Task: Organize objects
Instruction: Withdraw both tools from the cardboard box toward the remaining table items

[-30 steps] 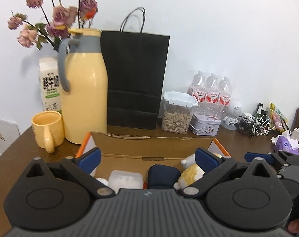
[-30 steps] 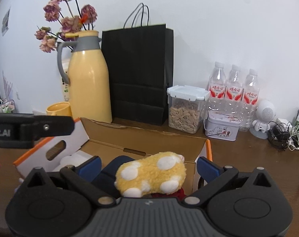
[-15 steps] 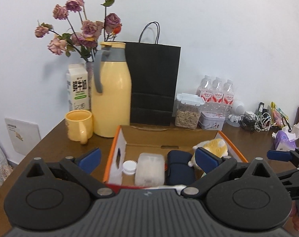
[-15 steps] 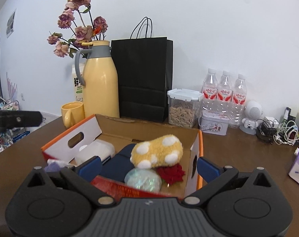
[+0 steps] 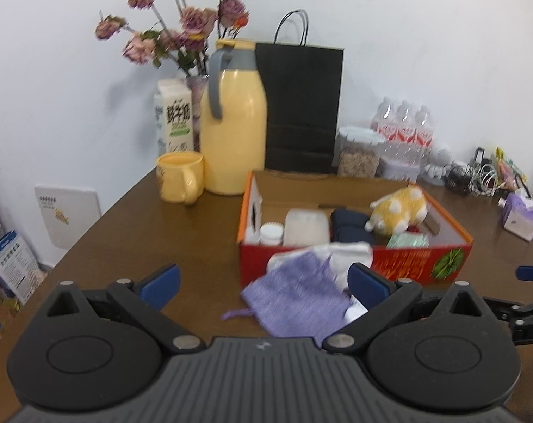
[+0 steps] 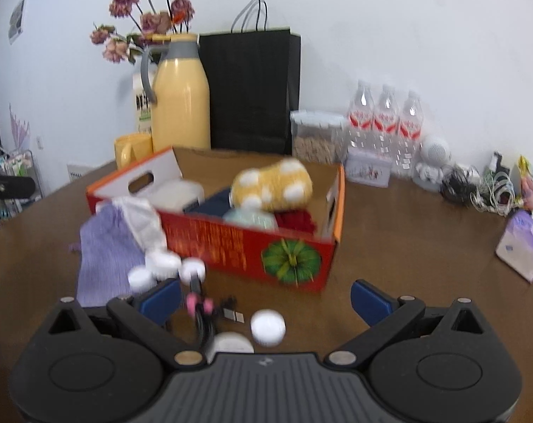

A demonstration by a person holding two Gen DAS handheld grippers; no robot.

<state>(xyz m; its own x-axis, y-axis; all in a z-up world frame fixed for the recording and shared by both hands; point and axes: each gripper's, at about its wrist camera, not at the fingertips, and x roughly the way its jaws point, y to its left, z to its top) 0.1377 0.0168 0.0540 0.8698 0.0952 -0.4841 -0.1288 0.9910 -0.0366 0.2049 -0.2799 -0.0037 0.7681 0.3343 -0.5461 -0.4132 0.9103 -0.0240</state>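
Both grippers have pulled back from the box since half a second ago: the red cardboard box (image 5: pixel 354 268), which then filled the lower middle of each view, now sits farther off, with brown desk (image 5: pixel 132 246) showing ahead of the fingers. The left gripper (image 5: pixel 262 283) stands wide apart and holds nothing; the right gripper (image 6: pixel 264 296) is likewise spread wide and empty.

Newly in view at the box's front wall are a lilac knitted pouch (image 5: pixel 294 299) lying flat on the desk, a crumpled white cloth (image 5: pixel 347 253) draped against the box edge, several small white round caps (image 6: pixel 268 327), and a dark cable with pink ends (image 6: pixel 197 305).

Open desk lies to the left of the box and on its right side, up to the tissue pack (image 6: pixel 523 246). The far edge is crowded: a yellow mug (image 5: pixel 180 179), a smooth yellow jug (image 5: pixel 233 127), a matte black paper bag (image 5: pixel 301 109), a clear jar (image 6: pixel 317 137) and water bottles (image 6: pixel 386 120) line the wall.

Inside the box rest a fuzzy yellow spotted plush (image 6: pixel 271 185), a dark blue soft case (image 5: pixel 349 227), a frosted plastic container (image 5: pixel 307 227) and a small white bottle (image 5: pixel 271 234).
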